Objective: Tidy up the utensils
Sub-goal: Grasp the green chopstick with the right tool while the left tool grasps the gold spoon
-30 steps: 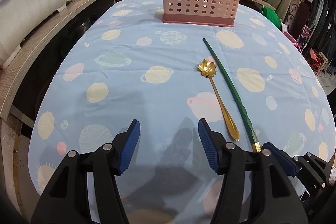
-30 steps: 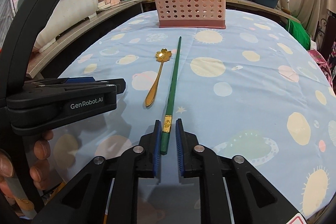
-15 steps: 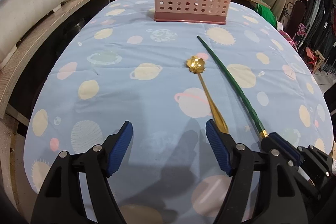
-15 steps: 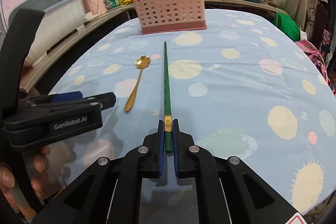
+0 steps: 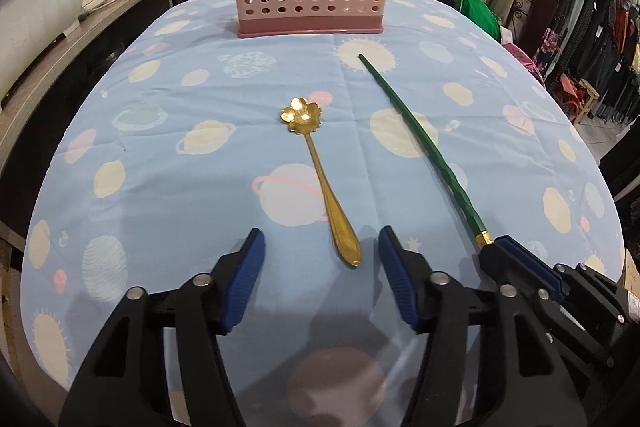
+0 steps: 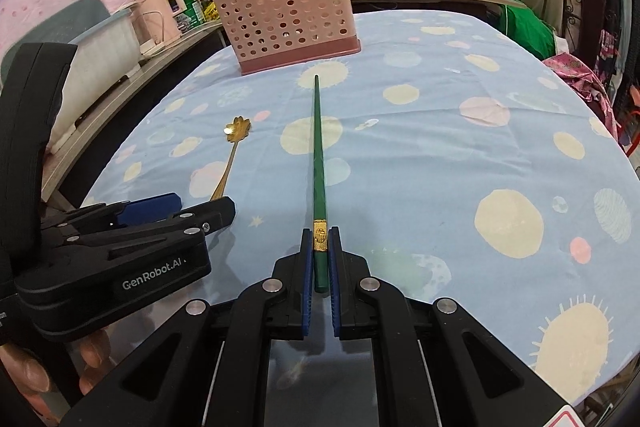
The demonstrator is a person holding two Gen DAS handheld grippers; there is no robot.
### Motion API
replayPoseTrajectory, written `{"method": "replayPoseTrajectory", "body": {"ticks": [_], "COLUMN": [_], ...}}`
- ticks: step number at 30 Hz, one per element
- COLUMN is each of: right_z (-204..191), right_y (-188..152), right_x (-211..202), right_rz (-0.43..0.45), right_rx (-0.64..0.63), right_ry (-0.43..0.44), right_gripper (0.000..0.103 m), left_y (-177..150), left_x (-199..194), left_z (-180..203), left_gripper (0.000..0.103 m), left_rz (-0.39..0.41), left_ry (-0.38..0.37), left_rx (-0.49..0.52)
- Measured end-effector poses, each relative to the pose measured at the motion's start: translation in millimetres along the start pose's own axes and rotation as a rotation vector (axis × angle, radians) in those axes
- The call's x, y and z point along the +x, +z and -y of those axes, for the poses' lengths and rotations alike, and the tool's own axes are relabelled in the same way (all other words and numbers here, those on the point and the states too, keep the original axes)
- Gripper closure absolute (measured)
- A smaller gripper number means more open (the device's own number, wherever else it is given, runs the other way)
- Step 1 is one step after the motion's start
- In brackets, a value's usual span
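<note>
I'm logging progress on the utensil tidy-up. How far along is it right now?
Early stage. Nothing from the table is visibly in the pink perforated plastic caddy yet. In hand: the right gripper is shut on the gold-banded end of the green chopstick. The left gripper, jaws closing, straddles the handle tip of the gold flower-bowl spoon, which lies ungripped. Left: both into the caddy.

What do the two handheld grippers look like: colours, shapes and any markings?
Both the left gripper and the right gripper have angular black plastic bodies with silver rivets and ribbed blue pads on the fingers. The left one's side reads "GenRobot.AI" in white.
</note>
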State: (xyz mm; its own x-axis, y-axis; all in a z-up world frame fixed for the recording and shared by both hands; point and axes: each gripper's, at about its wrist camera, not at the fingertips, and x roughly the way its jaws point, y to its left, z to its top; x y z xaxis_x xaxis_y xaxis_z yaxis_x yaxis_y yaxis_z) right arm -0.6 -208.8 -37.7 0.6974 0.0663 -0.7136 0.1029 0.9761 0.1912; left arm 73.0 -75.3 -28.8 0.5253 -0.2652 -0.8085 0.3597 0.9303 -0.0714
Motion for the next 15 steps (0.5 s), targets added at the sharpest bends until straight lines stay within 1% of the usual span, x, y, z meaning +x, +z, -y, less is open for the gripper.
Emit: {"method": "replayPoseTrajectory", "body": {"ticks": [1,2,3,5,6,7,12,15], "right_z": [-0.1,-0.1,0.0,0.5,0.6,0.6,0.7,-0.1], "right_y": [-0.2,-0.4,-0.4,-0.3,-0.6,-0.6,0.6,3.0], "right_x": [0.4,0.7,1.2,1.6,1.3,1.0,-2.7,-7.2], "right_rz": [-0.001,-0.001,-0.002,-0.002,-0.001,0.0,0.011,0.021], "right_rx": [-0.001,-0.001,-0.001,0.0,0.0,-0.001,-0.003,-0.002], "right_ry": [0.001,0.003,0.005,0.007,0.008,0.008,0.008,0.013], "right_gripper": [0.096,0.096,0.096,0.096,0.096,0.096,0.096,0.096], "left_y": [-0.3,-0.5,-0.6,-0.6,-0.7,-0.8,-0.5,2.2], "left_x": [-0.7,-1.2,-1.6,-2.5,-2.7,-3.0,-7.4,-15.8], "left_z": [0.6,1.1,1.3,1.1,0.4,-0.5,-3.9,-5.6], "left_gripper": [0.056,0.064,0.069,0.085,0.089,0.092,0.092,0.092], "left_rz": [0.003,0.005,0.005,0.003,0.0,-0.003,-0.013,0.001], "left_ry": [-0.003,-0.005,-0.011,-0.021,-0.029,-0.034,-0.057,-0.061], "left_rx": [0.004,0.007,0.011,0.011,0.009,0.007,-0.013,-0.02]}}
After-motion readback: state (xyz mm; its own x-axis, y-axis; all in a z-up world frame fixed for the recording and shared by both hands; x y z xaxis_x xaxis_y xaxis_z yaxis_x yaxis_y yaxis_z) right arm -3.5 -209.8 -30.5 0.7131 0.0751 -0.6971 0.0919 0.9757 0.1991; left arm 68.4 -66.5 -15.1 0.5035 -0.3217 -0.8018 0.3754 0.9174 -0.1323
